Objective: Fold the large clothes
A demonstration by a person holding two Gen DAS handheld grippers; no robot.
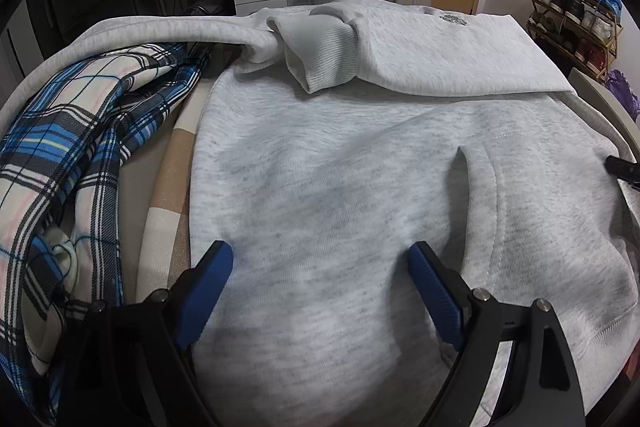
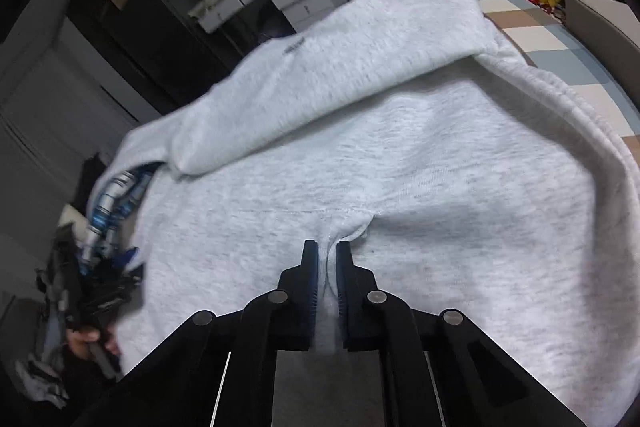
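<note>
Right wrist view: right gripper (image 2: pixel 327 255) clenched on pinched fold of grey sweatshirt (image 2: pixel 400 167); left gripper (image 1: pixel 320 259) spread wide above sweatshirt, grasping nothing.

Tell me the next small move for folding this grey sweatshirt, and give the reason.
Probably bring the left claw down and close it on the cloth. The right claw is already shut on a pinch of the grey sweatshirt near its pocket seam, while the left hangs open over the lower body with nothing between its pads. With both sleeves already folded across the chest, two grips should let the hem lift evenly.
</note>
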